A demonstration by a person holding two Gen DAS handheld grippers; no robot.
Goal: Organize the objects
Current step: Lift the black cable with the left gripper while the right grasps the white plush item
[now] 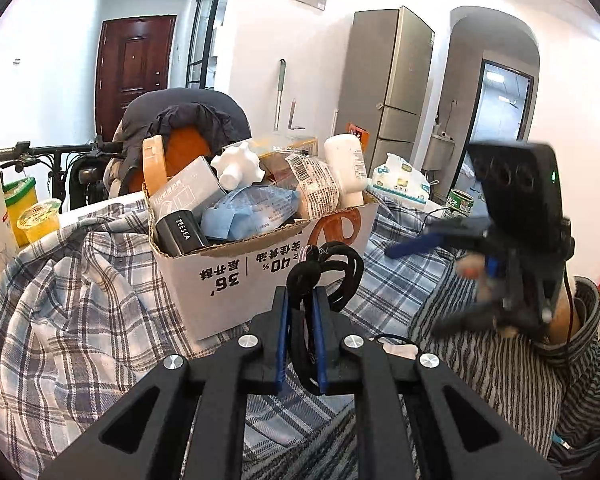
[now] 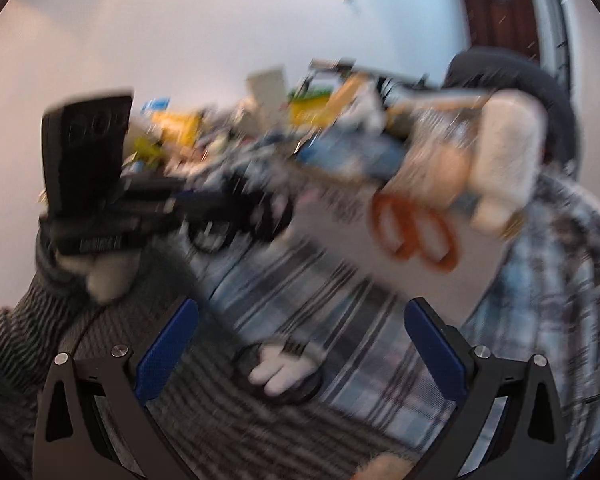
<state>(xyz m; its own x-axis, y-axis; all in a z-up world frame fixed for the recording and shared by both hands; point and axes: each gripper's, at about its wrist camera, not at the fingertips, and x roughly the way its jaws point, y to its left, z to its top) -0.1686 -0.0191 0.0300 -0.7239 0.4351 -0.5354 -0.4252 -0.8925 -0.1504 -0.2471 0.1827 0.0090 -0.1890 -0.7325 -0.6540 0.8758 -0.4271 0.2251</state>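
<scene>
My left gripper (image 1: 302,296) is shut on a coiled black cable (image 1: 332,268), which hangs in front of a white cardboard box (image 1: 260,280). The box is crammed with several things, among them a black case (image 1: 180,232), a blue packet (image 1: 248,212) and a white bottle (image 1: 346,168). At the right my right gripper (image 1: 416,240) shows blurred. In the blurred right wrist view my right gripper (image 2: 300,320) is open above a white plug (image 2: 284,368) that rests on a black cord coil. The left gripper (image 2: 220,204) carries the cable (image 2: 240,224) beside the box (image 2: 340,248).
A plaid cloth (image 1: 80,300) covers the surface under the box. A tissue pack (image 1: 400,180) and a green can (image 1: 462,202) stand to its right, a yellow cup (image 1: 40,220) to its left. A chair with a jacket (image 1: 188,120) stands behind. A striped sleeve (image 1: 500,360) fills the lower right.
</scene>
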